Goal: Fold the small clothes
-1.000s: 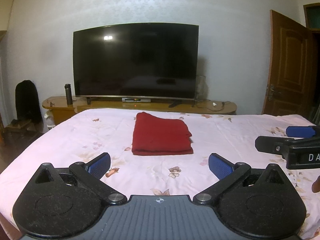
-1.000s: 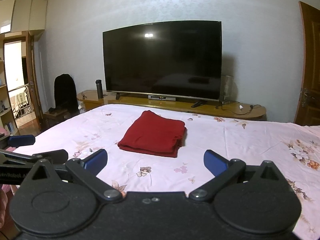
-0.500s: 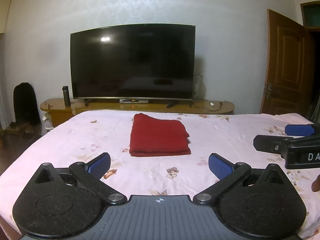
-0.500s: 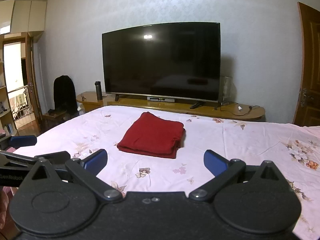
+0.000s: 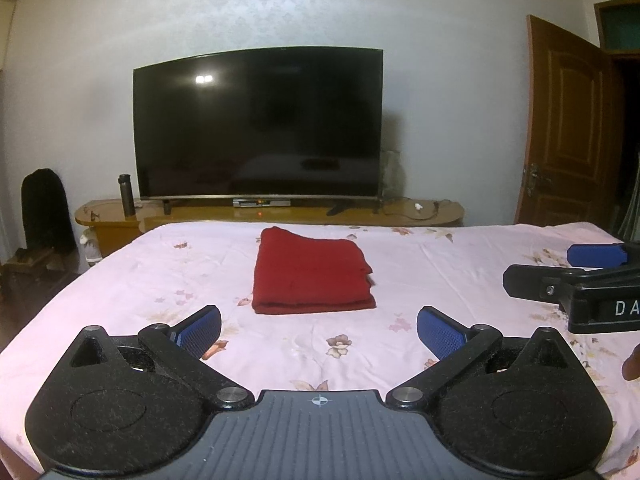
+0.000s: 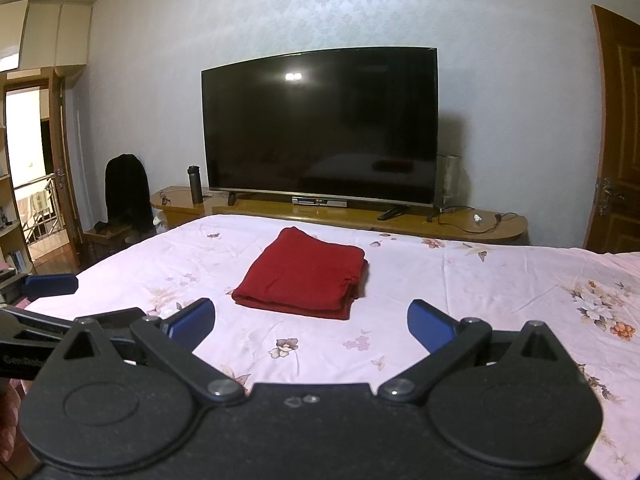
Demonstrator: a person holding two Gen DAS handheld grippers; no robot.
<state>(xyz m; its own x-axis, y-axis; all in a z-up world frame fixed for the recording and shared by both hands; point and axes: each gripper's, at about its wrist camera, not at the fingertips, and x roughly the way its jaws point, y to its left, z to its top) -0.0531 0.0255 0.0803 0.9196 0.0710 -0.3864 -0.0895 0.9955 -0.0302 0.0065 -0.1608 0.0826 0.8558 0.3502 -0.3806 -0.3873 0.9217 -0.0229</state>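
A red garment point(image 5: 310, 272) lies folded in a neat rectangle on the pink floral bedsheet point(image 5: 440, 264); it also shows in the right wrist view point(image 6: 302, 274). My left gripper point(image 5: 319, 330) is open and empty, held back from the garment over the near part of the bed. My right gripper point(image 6: 310, 322) is open and empty too, also short of the garment. The right gripper shows at the right edge of the left wrist view point(image 5: 576, 276), and the left gripper at the left edge of the right wrist view point(image 6: 44, 300).
A large dark TV point(image 5: 258, 124) stands on a low wooden console point(image 5: 280, 214) beyond the bed's far edge, with a dark flask point(image 5: 127, 195) on it. A wooden door point(image 5: 568, 128) is at the right. A dark chair point(image 6: 126, 196) stands at the left.
Both grippers have drawn back slightly from the bed and risen a little; the view has shifted. The red garment has not moved. Both stay open.
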